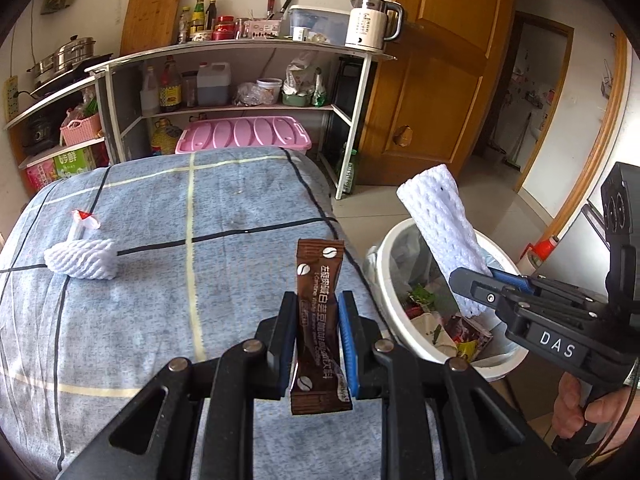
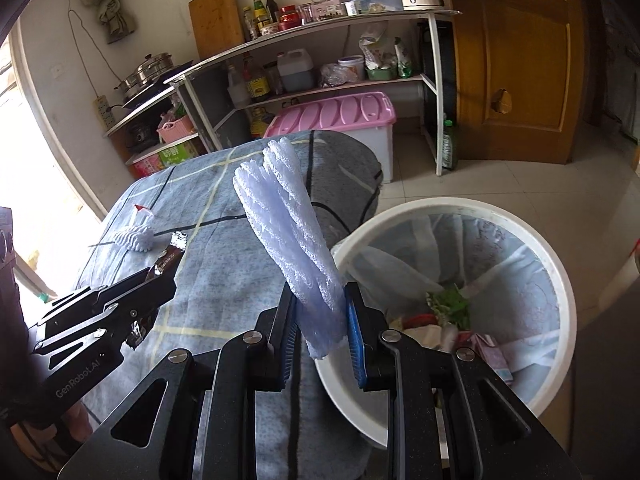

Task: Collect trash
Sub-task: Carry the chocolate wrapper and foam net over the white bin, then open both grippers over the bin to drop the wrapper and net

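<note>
My left gripper (image 1: 318,300) is shut on a brown coffee sachet (image 1: 320,272) that stands upright between its pads, above the blue plaid cloth (image 1: 160,280). To its right, my right gripper (image 1: 476,284) is shut on a white foam net sleeve (image 1: 440,232), held over a white lined trash bin (image 1: 492,366) with wrappers and scraps inside. The right wrist view shows the same sleeve (image 2: 288,232) in my right gripper (image 2: 320,300) at the bin's (image 2: 440,206) left rim, and my left gripper (image 2: 160,276) with the sachet (image 2: 170,258). Another foam net (image 1: 82,258) lies on the cloth beside a red-and-white wrapper (image 1: 82,220).
Behind the cloth-covered surface stands a metal shelf rack (image 1: 240,46) with bottles, a kettle (image 1: 368,22) and pots. A pink-lidded storage box (image 1: 244,134) sits under it. A wooden door (image 1: 432,80) and tiled floor lie to the right. A hand (image 1: 576,404) grips the right tool.
</note>
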Motion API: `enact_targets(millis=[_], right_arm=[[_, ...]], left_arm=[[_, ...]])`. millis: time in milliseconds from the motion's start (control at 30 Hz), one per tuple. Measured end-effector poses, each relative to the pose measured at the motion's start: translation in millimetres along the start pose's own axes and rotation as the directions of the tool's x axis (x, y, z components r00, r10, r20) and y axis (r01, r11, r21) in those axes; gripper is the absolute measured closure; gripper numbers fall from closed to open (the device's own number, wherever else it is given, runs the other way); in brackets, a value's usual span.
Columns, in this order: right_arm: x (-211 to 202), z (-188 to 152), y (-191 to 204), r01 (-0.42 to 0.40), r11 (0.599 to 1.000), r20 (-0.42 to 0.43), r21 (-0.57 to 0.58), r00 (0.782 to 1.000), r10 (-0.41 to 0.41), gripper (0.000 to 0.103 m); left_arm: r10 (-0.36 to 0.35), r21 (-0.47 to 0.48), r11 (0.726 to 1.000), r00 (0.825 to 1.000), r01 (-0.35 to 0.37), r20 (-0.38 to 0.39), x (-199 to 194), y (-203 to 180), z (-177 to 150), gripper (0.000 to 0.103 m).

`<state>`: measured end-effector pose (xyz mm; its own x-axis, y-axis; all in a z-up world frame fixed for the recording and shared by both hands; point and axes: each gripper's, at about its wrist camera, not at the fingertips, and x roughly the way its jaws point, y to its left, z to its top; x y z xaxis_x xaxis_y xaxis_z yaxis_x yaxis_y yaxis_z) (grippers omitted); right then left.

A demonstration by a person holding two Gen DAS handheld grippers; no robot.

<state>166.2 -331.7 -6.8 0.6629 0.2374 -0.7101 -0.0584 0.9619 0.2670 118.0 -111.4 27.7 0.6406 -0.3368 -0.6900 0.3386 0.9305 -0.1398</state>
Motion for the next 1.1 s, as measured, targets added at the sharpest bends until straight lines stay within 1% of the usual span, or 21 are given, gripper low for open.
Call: enact_targets(millis=[167, 267, 467, 600, 767, 867, 933, 967, 1033, 1100], right_arm=[[-9.7, -4.6, -35.6, 0.054, 0.997, 0.002, 0.047, 0.999, -0.055, 0.079], [-11.9, -8.3, -54.6, 0.108, 0.992, -0.007, 0.058, 0.994, -0.108, 0.079], [-11.4, -14.6, -94.5, 0.154, 0.982, -0.042, 0.110, 0.988, -0.151, 0.079], [-7.1, -19.7, -109.8, 0.206, 0.973, -0.065, 0.106, 0.978, -0.200, 0.079], [1.3, -24.8, -125.8, 0.240, 0.965, -0.091, 0.111, 0.969, -0.230, 0.079], [6.5, -28.9, -131.6, 0.257, 0.960, -0.108, 0.107, 0.963, -0.246, 0.078], [11.0, -31.1, -136.5, 0.282, 0.954, -0.119, 0.102, 0.956, -0.269, 0.078], [12.8, -32.2, -138.8, 0.277, 0.955, -0.125, 0.108, 0.957, -0.263, 0.078], [14.5, -34.5, -142.3, 0.258, 0.959, -0.131, 0.118, 0.961, -0.243, 0.077], [16.8, -34.1, -141.4, 0.257, 0.960, -0.135, 0.110, 0.961, -0.242, 0.076]], left_arm=[[-0.035, 0.032, 0.999, 0.999, 0.036, -0.021, 13.4, -30.3, 4.6, 0.081], [-0.061, 0.048, 0.997, 0.997, 0.063, -0.042, 24.9, -48.6, 7.2, 0.081], [-0.096, 0.082, 0.991, 0.992, 0.103, -0.085, 47.8, -83.6, 5.2, 0.081], [-0.101, 0.100, 0.989, 0.989, 0.112, -0.113, 62.2, -101.0, 3.2, 0.081], [-0.107, 0.111, 0.986, 0.983, 0.124, -0.149, 78.5, -116.4, 0.1, 0.081], [-0.081, 0.135, 0.986, 0.986, 0.100, -0.144, 83.1, -124.5, -2.9, 0.081], [-0.088, 0.125, 0.986, 0.983, 0.109, -0.160, 87.5, -126.5, -3.3, 0.081], [-0.099, 0.112, 0.987, 0.981, 0.119, -0.170, 89.4, -124.9, -3.2, 0.080], [-0.090, 0.109, 0.988, 0.980, 0.111, -0.177, 92.7, -124.5, -3.8, 0.077], [-0.095, 0.100, 0.988, 0.979, 0.115, -0.183, 94.4, -123.1, -4.4, 0.060]])
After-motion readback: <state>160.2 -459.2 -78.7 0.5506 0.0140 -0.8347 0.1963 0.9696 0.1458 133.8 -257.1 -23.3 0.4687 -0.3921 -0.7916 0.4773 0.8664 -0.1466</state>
